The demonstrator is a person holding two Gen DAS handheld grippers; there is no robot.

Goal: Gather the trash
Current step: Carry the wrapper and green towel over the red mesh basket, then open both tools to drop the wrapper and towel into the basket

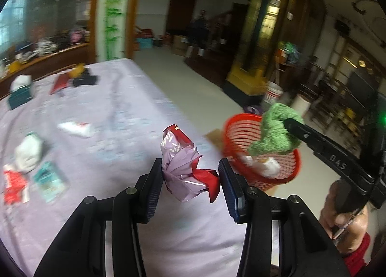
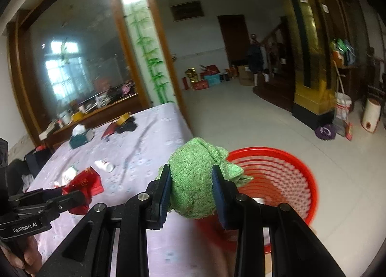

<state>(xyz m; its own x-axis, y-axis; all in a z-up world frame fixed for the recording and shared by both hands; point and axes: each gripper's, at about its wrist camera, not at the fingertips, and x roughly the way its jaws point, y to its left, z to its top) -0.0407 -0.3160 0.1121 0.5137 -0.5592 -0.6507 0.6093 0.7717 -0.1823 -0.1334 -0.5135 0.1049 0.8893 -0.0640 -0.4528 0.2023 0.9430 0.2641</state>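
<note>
The left gripper [image 1: 190, 180] pinches a crumpled wrapper [image 1: 183, 168], red and pale purple with foil creases, its two pads pressed against the wrapper's sides while the top of the wrapper sticks up above the fingertips. It is held in the air over the near edge of the table [image 1: 115, 98], which wears a pale purple cloth. To the right of that gripper and a little beyond it stands a red basket [image 1: 241, 132] off the table's edge, with white paper scraps [image 1: 267, 167] lying in its bottom. The right gripper [image 2: 191, 185] is clamped on a balled green cloth [image 2: 193, 175], both pads sunk into its sides; in the left wrist view that cloth [image 1: 275, 132] hangs over the basket's opening, above the rim. In the right wrist view the basket [image 2: 277, 170] lies just ahead and right of the fingertips. Left of the left gripper more litter lies on the table: a white and red wrapper [image 1: 77, 128], a white wad [image 1: 29, 151], a teal packet [image 1: 48, 180] and a red and white packet [image 1: 13, 186] beside it. Farther ahead and left stands a tissue box [image 1: 20, 94], with a red booklet [image 1: 60, 83] and a black item [image 1: 85, 80] beyond it.
</note>
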